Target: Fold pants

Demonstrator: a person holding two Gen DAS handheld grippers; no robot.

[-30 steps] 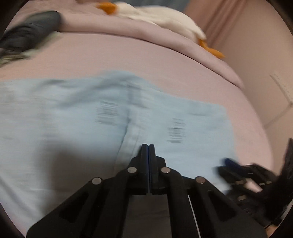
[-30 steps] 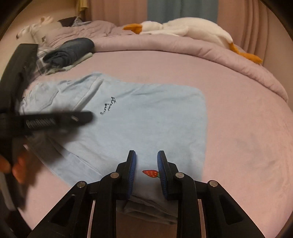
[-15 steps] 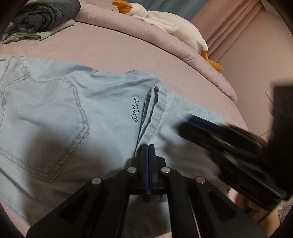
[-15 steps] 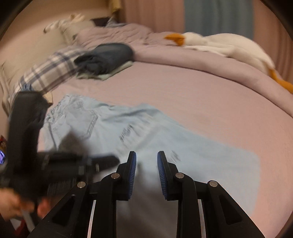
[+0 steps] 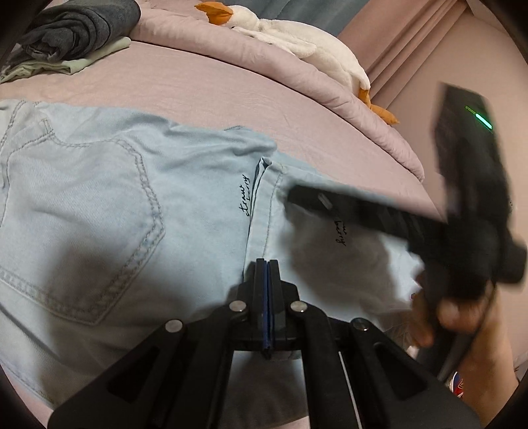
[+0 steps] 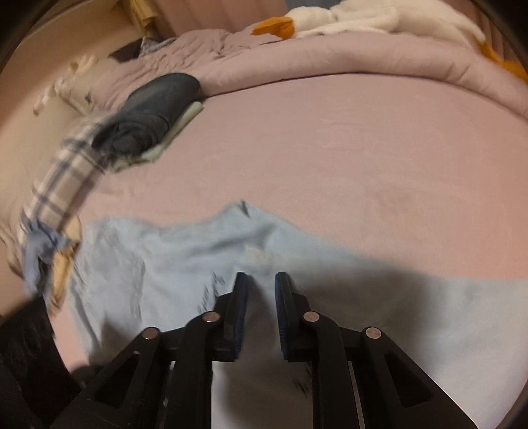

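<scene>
Light blue pants [image 5: 115, 198] lie flat on the pink bed sheet [image 5: 204, 85], back pocket up and one part folded over along a seam with small black lettering. My left gripper [image 5: 267, 264] is shut just above that seam; no cloth shows between its pads. A hand [image 5: 455, 313] holds my right gripper [image 5: 297, 198], a blurred black bar reaching over the pants from the right. In the right wrist view the right gripper [image 6: 260, 280] hovers over the pants [image 6: 198, 250]. Its jaws are closing with a gap left and nothing between them.
A stack of folded dark clothes [image 5: 76, 29] [image 6: 155, 109] sits at the far left of the bed. A white plush goose [image 5: 297, 43] lies on the rolled duvet [image 6: 330, 56] at the back. A plaid pillow [image 6: 66, 171] lies at the left.
The right gripper has swung in over the pants from the lower right, and its jaws have narrowed. The left gripper stays shut over the seam.
</scene>
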